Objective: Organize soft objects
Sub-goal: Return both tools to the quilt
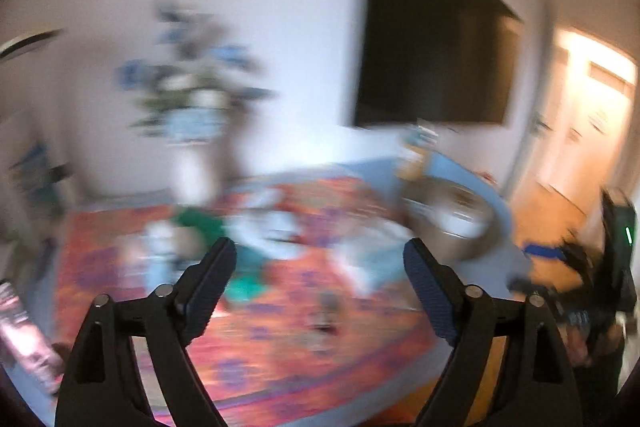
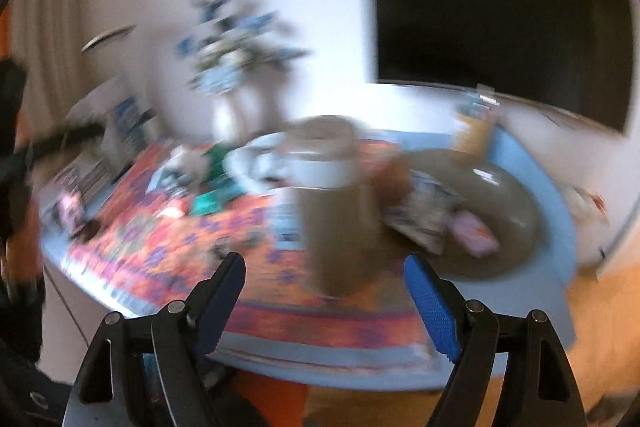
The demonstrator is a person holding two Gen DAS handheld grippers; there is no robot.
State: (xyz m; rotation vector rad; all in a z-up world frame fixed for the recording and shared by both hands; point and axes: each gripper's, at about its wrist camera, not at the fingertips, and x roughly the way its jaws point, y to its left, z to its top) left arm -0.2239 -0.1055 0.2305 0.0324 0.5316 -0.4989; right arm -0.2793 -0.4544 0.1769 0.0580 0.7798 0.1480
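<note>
Both views are smeared by motion. My left gripper point(image 1: 320, 251) is open and empty above the orange patterned cloth point(image 1: 280, 355) on a round blue table. Blurred soft things lie beyond it: a green one point(image 1: 200, 223), a pale white-blue heap point(image 1: 272, 227) and a teal piece point(image 1: 244, 287). My right gripper point(image 2: 324, 265) is open and empty too, just short of a tall tan container point(image 2: 340, 195) with a white band. To its right, a shallow tan bowl point(image 2: 516, 195) holds a pink soft thing point(image 2: 474, 229) and a patterned cloth point(image 2: 424, 215).
A white vase of blue flowers point(image 1: 192, 107) stands at the table's back. A dark screen point(image 1: 432, 59) hangs on the wall. Magazines point(image 2: 76, 187) lie at the table's left edge. Wooden floor point(image 1: 548, 219) and a lit doorway point(image 1: 592, 131) are to the right.
</note>
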